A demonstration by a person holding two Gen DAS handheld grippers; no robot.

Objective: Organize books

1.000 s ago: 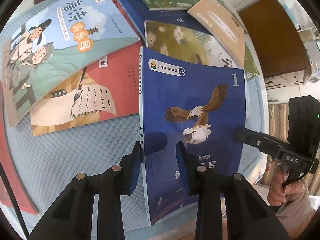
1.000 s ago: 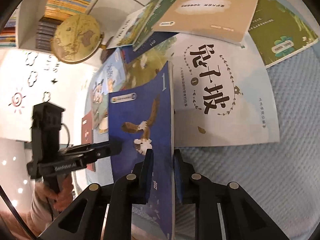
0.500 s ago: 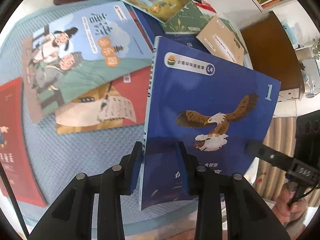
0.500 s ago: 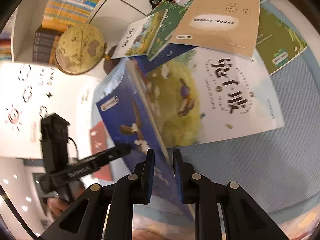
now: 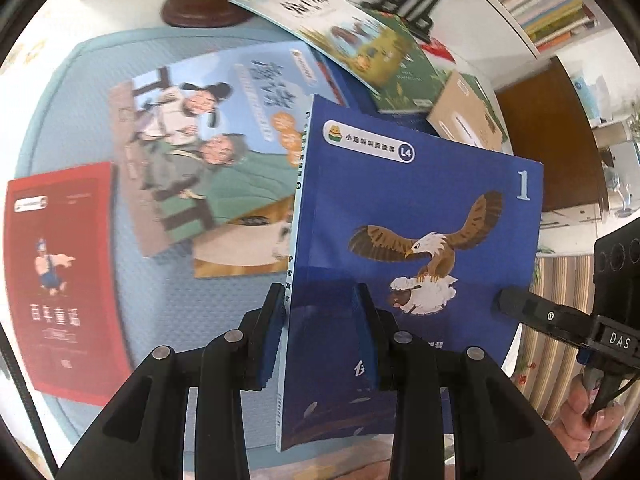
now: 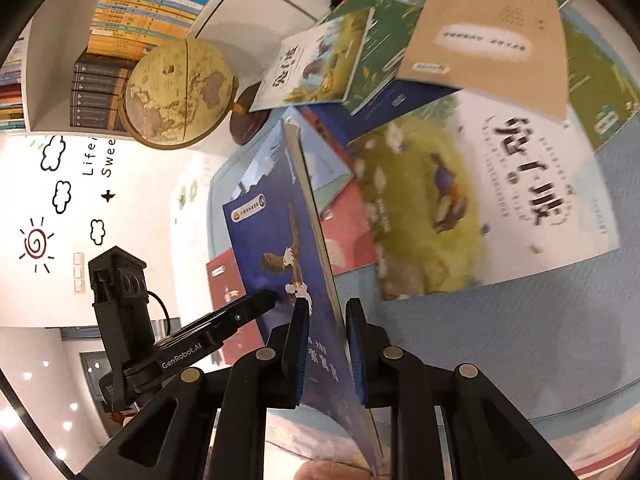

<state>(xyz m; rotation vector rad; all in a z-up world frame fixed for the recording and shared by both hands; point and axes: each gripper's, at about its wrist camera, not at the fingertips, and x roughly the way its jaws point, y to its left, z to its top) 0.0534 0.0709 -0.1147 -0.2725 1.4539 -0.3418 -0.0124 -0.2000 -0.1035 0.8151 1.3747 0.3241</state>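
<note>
A blue book with an eagle on its cover (image 5: 420,208) hangs tilted above the light blue mat (image 5: 160,312), held from two sides. My left gripper (image 5: 320,332) is shut on its lower spine edge. The right gripper's fingertip (image 5: 516,306) pinches the opposite edge at the right. In the right wrist view the same blue book (image 6: 272,240) stands nearly edge-on, with my right gripper (image 6: 326,344) shut on it. The left gripper (image 6: 264,300) meets the cover from the left there.
Several books lie spread on the mat: a red one (image 5: 60,280), a pale blue one with two figures (image 5: 208,140), a tan one (image 6: 488,40), a large white-and-green one (image 6: 500,200). A globe (image 6: 180,92) and a filled bookshelf (image 6: 140,8) stand behind.
The blue book has risen off the mat and tipped up steeper, carried by both grippers. More of the mat and the red book now show below it.
</note>
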